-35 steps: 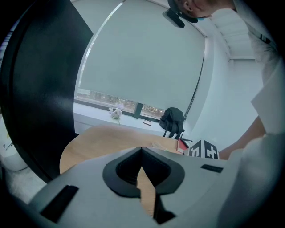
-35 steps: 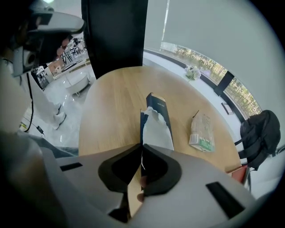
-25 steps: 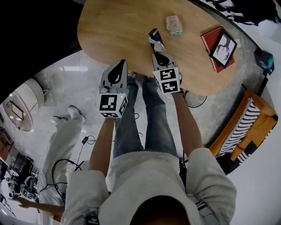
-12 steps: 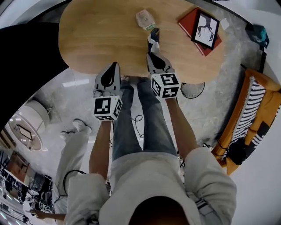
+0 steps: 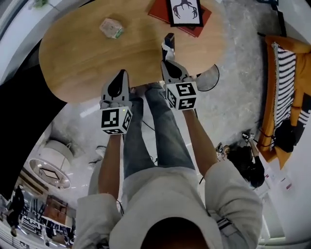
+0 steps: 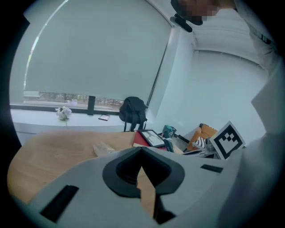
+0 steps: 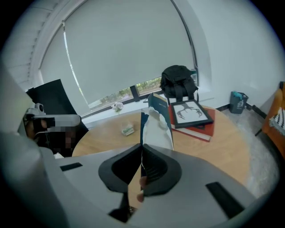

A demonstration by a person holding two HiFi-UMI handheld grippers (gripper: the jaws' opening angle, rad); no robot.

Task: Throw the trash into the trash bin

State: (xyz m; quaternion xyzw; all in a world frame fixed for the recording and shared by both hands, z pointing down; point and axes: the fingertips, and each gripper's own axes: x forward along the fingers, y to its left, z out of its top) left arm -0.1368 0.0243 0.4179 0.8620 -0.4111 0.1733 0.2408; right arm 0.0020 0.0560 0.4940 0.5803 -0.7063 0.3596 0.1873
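Gripping 1 torn wrapper (image 7: pixel 156 118), the right tongs (image 7: pixel 142 149) are clamped tight on its lower edge. The wrapper is dark blue outside and white inside, and it stands up out of the tips. In the head view it sits over the near part of the oval wooden worktop (image 5: pixel 87 63).

Just beside them, the left tongs (image 6: pixel 141 150) have their tips pressed together with nothing between. The 2 tongs point the same way across the worktop, with their tips over its near edge.

Counted on the worktop:
- 1 small crumpled packet (image 5: pixel 111 27) lies ahead of the left tongs. It is well apart from them, toward the far side.
- 1 red book (image 5: pixel 156 9) lies ahead of the right tongs, beyond the held wrapper.
- 1 black-framed picture (image 5: pixel 183 8) of an antlered head rests flat on that book.

Off the worktop:
- 1 black backpack (image 7: pixel 178 80) stands beyond the book, in front of the window, seen past the tip of the wrapper.
- 1 orange sofa (image 5: pixel 270 73) with 1 striped cushion stands off to the right of the right tongs, well apart.
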